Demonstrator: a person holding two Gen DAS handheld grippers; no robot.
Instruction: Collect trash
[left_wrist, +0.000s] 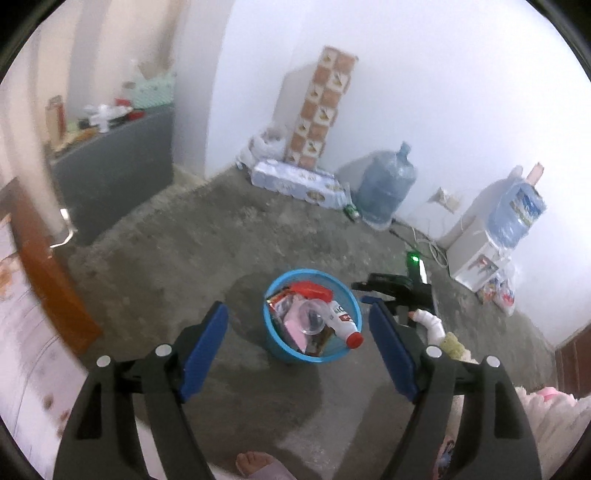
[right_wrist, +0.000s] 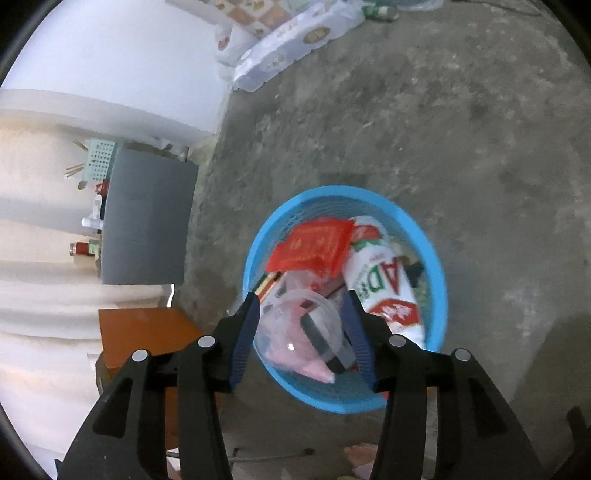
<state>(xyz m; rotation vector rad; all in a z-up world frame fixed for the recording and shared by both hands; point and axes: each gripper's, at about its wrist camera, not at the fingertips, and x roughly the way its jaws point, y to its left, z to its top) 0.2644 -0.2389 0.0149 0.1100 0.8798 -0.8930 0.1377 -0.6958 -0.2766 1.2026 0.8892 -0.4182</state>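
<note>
A blue mesh trash basket (left_wrist: 280, 350) stands on the concrete floor and shows close up in the right wrist view (right_wrist: 436, 266). It holds a red packet (right_wrist: 310, 243), a white bottle with a red cap (left_wrist: 343, 321) and a clear plastic dome lid (right_wrist: 295, 325). My left gripper (left_wrist: 299, 347) is open and empty, held well above and short of the basket. My right gripper (right_wrist: 301, 334) hovers over the basket's near side, its jaws on either side of the clear lid; whether they press it is unclear. It also shows in the left wrist view (left_wrist: 399, 291) beside the basket.
A grey cabinet (left_wrist: 114, 166) stands at the left wall, a wooden bed frame (left_wrist: 44, 266) near it. A tiled box column (left_wrist: 317, 110), a case of bottles (left_wrist: 299, 181), a water jug (left_wrist: 386, 184) and a water dispenser (left_wrist: 484, 243) line the far wall. A bare foot (left_wrist: 255, 463) is below.
</note>
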